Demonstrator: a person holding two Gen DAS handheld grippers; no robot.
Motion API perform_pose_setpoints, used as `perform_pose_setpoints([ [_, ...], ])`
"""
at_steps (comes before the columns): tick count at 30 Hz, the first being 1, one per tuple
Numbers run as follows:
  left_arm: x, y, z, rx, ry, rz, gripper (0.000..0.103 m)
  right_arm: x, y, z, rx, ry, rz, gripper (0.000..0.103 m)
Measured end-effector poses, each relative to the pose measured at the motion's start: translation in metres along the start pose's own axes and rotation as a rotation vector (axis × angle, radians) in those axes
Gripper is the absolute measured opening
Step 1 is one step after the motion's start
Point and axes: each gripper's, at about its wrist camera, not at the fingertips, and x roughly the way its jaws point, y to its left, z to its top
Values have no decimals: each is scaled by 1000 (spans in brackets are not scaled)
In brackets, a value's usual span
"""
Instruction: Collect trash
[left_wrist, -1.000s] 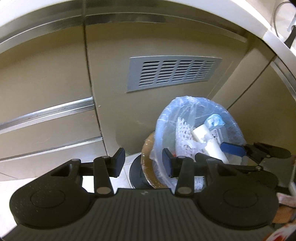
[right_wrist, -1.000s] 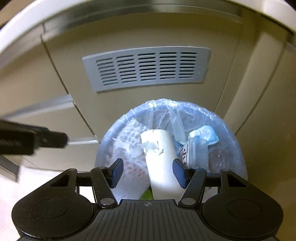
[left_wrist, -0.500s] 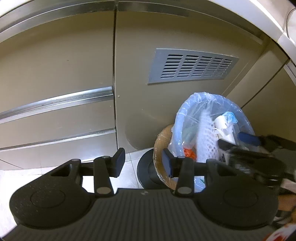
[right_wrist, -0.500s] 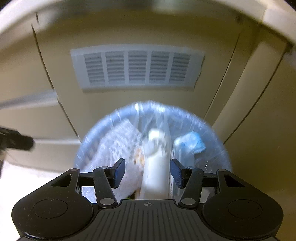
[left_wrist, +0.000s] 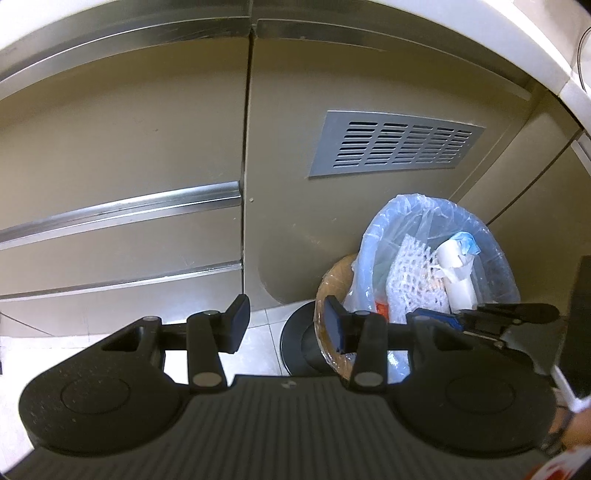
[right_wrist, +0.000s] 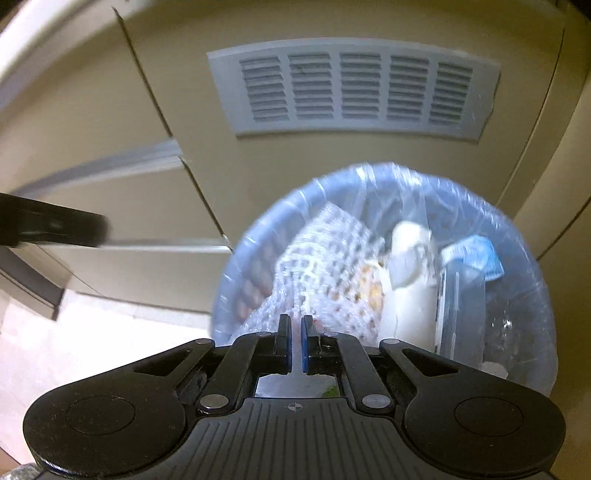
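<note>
A trash bin (left_wrist: 334, 295) lined with a clear blue bag (right_wrist: 517, 258) stands on the floor against beige cabinets. It holds a white paper tube (right_wrist: 406, 295), white foam netting (right_wrist: 325, 266), a clear bottle with a blue cap (right_wrist: 469, 280) and other trash; the tube (left_wrist: 456, 273) and netting (left_wrist: 410, 273) also show in the left wrist view. My right gripper (right_wrist: 294, 345) is shut and empty, just above the bin's near rim. My left gripper (left_wrist: 286, 325) is open and empty, left of the bin. The right gripper (left_wrist: 480, 317) shows at the right of the left wrist view.
Beige cabinet fronts with metal handle rails (left_wrist: 118, 210) and a grey vent grille (right_wrist: 351, 92) stand behind the bin. A black round base (left_wrist: 299, 343) sits on the light tiled floor (right_wrist: 92, 350) beside the bin. The left gripper's finger (right_wrist: 55, 225) shows in the right wrist view.
My right gripper has shut from open and shifted left over the bin's near rim. My left gripper has drawn back to the left, away from the bin, staying open.
</note>
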Motion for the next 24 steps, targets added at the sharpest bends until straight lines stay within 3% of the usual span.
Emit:
perform_pose_setpoints([
  [5,-7,-1,-4,0,-4,7,39,-1,-6,3,32,-5,-10,5],
  [13,-43,-11,-4,19,-26,-20,40,-74,-19,-7,215,-71,107,10],
  [14,-50,-13,-3,28,-26,-28,40,-85,-19,-9,229,-67,112,19],
  [15,-56,-16,-1,41,-24,-39,40,-96,-17,-11,242,-64,114,39],
  [17,-71,-22,3,86,-27,-65,40,-121,-16,-16,286,-78,114,62],
  [24,-126,-50,17,246,-49,-141,45,-202,-5,-24,447,-159,63,65],
])
